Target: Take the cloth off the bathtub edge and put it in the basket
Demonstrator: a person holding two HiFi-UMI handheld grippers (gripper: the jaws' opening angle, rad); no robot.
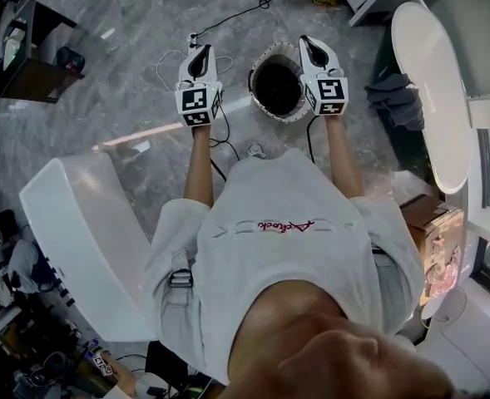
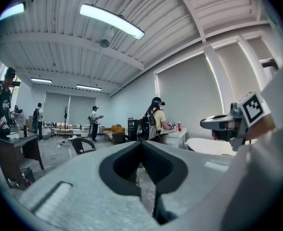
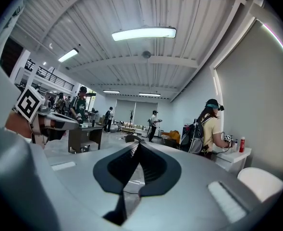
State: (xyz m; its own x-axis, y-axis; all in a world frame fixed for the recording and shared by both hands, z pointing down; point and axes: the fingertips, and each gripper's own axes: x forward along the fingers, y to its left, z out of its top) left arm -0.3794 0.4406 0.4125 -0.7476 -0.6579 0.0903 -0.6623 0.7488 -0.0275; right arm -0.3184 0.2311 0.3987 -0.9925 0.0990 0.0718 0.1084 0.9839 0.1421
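Fingers (image 2: 124,163) of the left gripper (image 1: 200,55) are closed tight against each other with nothing between them. The fingers (image 3: 153,170) of the right gripper (image 1: 310,48) are closed and empty in the same way. In the head view, seen from above, a person (image 1: 286,248) in a pale grey top holds both grippers out in front, side by side and level. Each gripper carries a marker cube (image 1: 197,105) with black and white squares. Between the two grippers, on the grey marbled floor (image 1: 128,73), stands a round basket (image 1: 269,113) with a pale woven rim and a dark inside. The cloth (image 1: 398,98), dark grey and crumpled, lies at the left edge of the white bathtub (image 1: 432,73). It is well apart from the basket, to the right of the right gripper, and neither gripper touches it. Black and white cables (image 1: 228,19) trail over the floor beyond the basket. A cardboard box (image 1: 432,223) sits by the near end of the bathtub. Both gripper views look out level across a large room with a ribbed white ceiling and long strip lights (image 2: 112,20). Several people stand there, one in a yellow top (image 3: 209,129) with a backpack, facing a white counter
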